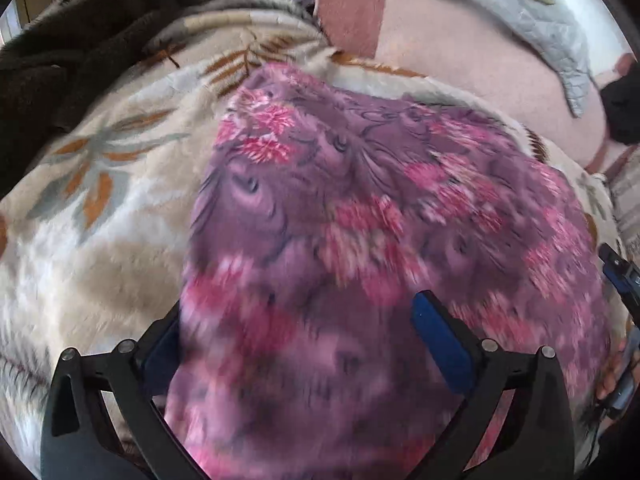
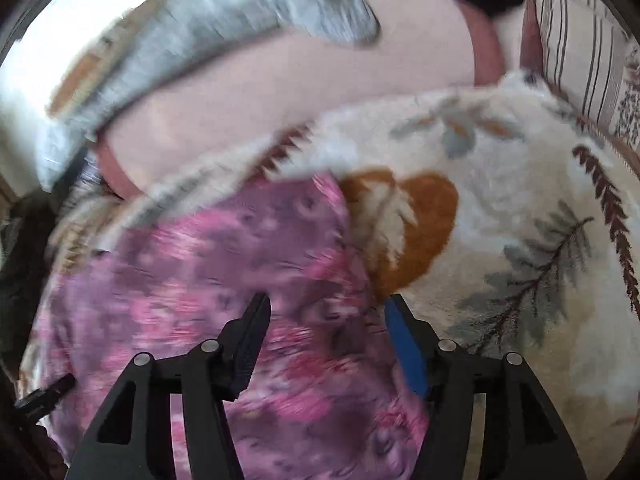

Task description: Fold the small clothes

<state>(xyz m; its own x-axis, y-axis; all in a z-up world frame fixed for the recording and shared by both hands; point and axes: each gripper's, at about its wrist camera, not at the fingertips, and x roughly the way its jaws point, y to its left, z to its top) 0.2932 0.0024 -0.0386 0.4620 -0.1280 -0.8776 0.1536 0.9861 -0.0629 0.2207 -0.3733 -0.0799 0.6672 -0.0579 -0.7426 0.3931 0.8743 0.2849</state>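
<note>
Down through my left wrist view, the purple floral garment (image 1: 360, 240) lies spread on the cream leaf-patterned blanket (image 1: 100, 240), its long axis running from the blanket's near edge under me up toward the far edge beside the pink sheet (image 1: 460, 48). My left gripper (image 1: 304, 320) tilts steeply downward over the garment's near end, jaws standing wide apart; the cloth rises between them and covers the left finger, while the blue pad (image 1: 436, 336) on the right finger rests at the fabric's surface. Whether they pinch it I cannot tell. My right gripper (image 1: 620, 272) shows at the garment's right edge.

From my right wrist view, the garment (image 2: 224, 264) fills the lower left, its narrow end pointing toward the blanket's (image 2: 500, 208) far edge. My right gripper (image 2: 326, 320) angles down over the garment's right border, jaws parted, pads clear of the cloth lying beneath them. A grey quilted piece (image 2: 240, 24) lies on the pink sheet (image 2: 280, 80) beyond.
</note>
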